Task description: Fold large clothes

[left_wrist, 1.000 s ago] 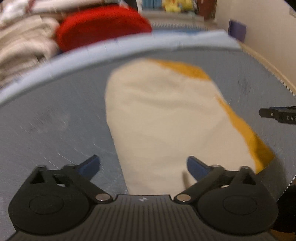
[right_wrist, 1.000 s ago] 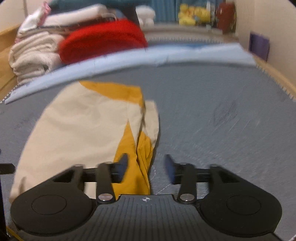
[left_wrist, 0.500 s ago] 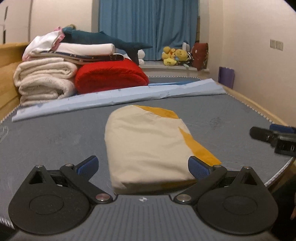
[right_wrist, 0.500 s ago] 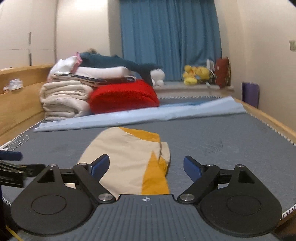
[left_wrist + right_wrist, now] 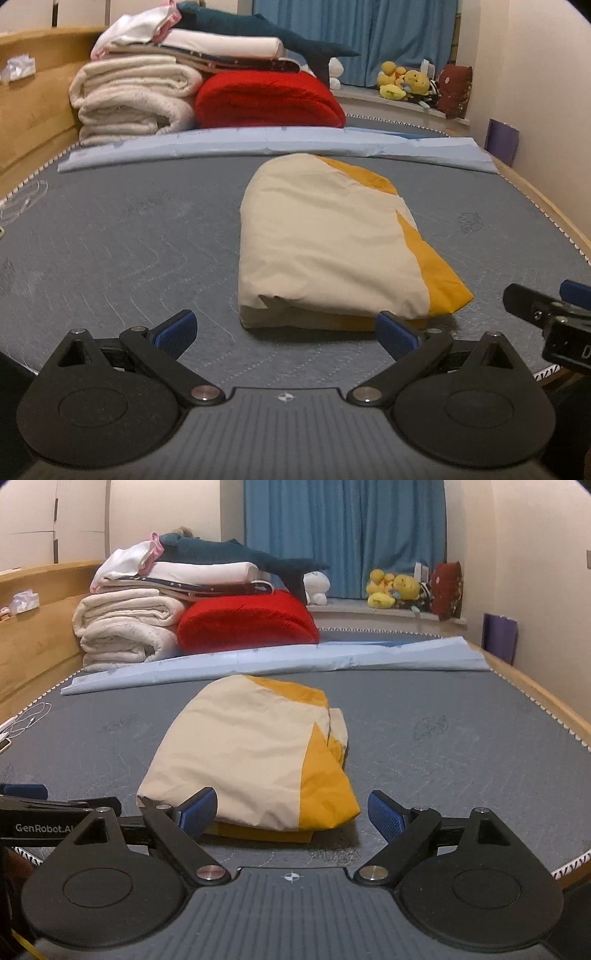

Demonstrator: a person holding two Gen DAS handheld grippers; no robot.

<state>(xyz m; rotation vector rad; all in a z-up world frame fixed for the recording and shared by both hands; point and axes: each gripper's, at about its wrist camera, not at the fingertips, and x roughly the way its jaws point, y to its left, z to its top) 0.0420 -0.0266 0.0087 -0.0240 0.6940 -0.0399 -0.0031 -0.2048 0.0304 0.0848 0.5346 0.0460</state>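
With both sets of jaws spread and gripping nothing, my left gripper (image 5: 286,326) and right gripper (image 5: 291,810) sat just short of the cream-and-yellow garment (image 5: 255,753), which lay folded into a compact bundle on the mattress (image 5: 424,746); folding looked finished, barring tidying.

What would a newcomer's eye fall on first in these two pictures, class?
First, the folded cream and yellow garment lying mid-mattress, just beyond both open grippers, left and right. Next, the bright red blanket at the far end, beside a stack of white bedding.
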